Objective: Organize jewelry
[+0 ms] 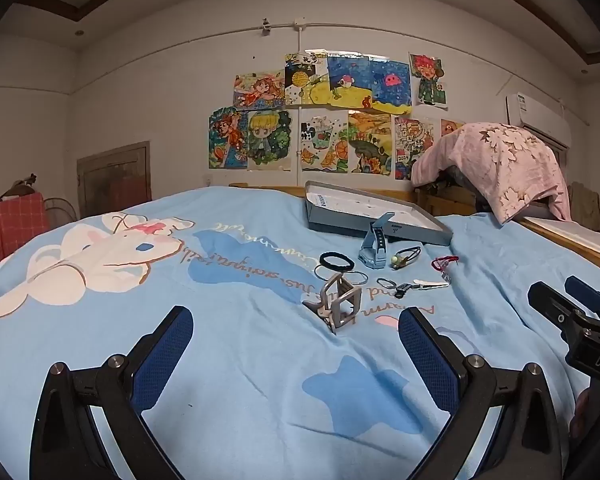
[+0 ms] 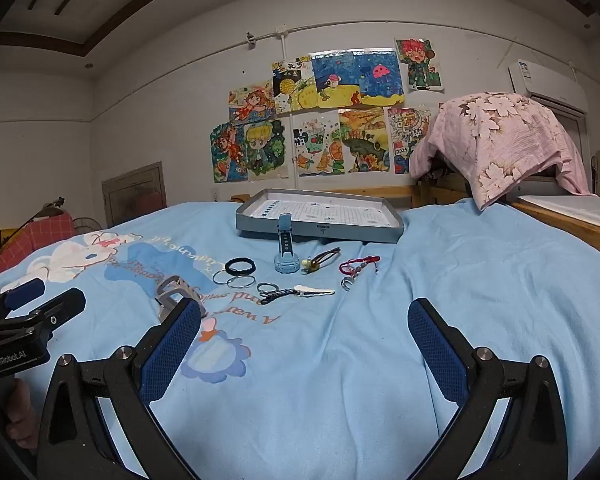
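Note:
Jewelry lies scattered on a light blue bedsheet (image 2: 380, 360). A grey shallow box (image 2: 320, 228) sits at the back, also in the left wrist view (image 1: 380, 228). In front of it: a blue watch (image 2: 286, 252) (image 1: 374, 246), a black hair tie (image 2: 240, 267) (image 1: 337, 261), thin metal bangles (image 2: 234, 279), a silver watch band (image 1: 338, 304) (image 2: 172, 294), a red string bracelet (image 2: 358, 266) (image 1: 444, 262), a white hair clip (image 2: 314, 291) (image 1: 430, 283), a dark braided cord (image 2: 274, 296). My left gripper (image 1: 296, 344) is open and empty, short of the silver band. My right gripper (image 2: 306, 340) is open and empty.
A pink floral cloth (image 2: 500, 144) drapes over furniture at the back right. A wooden bed rail (image 2: 572, 224) runs along the right. Drawings (image 2: 320, 120) cover the far wall. A red checked item (image 1: 8, 228) stands at the left.

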Demonstrator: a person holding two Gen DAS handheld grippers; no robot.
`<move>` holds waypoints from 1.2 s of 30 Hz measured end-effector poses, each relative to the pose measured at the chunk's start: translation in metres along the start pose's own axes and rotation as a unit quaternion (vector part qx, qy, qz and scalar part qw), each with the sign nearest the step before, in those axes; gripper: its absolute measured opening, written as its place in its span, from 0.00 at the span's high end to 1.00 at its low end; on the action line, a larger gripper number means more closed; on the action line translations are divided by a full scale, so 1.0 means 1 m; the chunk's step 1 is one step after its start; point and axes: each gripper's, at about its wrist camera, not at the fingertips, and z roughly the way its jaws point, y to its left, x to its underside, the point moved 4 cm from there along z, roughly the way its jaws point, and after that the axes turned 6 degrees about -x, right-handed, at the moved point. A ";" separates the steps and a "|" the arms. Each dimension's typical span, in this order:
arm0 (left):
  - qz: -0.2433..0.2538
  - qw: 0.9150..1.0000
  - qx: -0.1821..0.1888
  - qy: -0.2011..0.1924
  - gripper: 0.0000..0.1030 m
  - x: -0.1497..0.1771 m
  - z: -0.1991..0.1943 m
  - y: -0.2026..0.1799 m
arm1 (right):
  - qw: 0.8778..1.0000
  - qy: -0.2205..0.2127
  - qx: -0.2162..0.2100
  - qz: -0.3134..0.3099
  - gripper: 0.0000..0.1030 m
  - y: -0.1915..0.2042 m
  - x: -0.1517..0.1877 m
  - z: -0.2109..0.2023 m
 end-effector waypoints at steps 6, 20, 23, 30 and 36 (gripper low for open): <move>-0.001 1.000 0.000 0.001 0.00 0.000 0.000 0.000 | 1.000 0.005 0.000 0.000 0.01 0.000 0.000 0.000; -0.005 1.000 0.001 0.003 0.00 0.000 0.000 0.000 | 1.000 0.005 0.000 0.001 0.01 0.000 0.000 0.000; -0.005 1.000 0.000 0.003 0.00 0.001 -0.001 -0.002 | 1.000 0.004 0.000 0.001 0.01 -0.001 0.000 -0.001; -0.004 1.000 0.001 0.005 0.00 0.002 0.010 0.003 | 1.000 0.004 0.000 0.001 0.01 -0.001 0.000 0.000; -0.007 1.000 0.001 0.006 0.00 0.002 0.010 0.004 | 1.000 0.003 0.000 0.001 0.01 -0.002 0.000 -0.001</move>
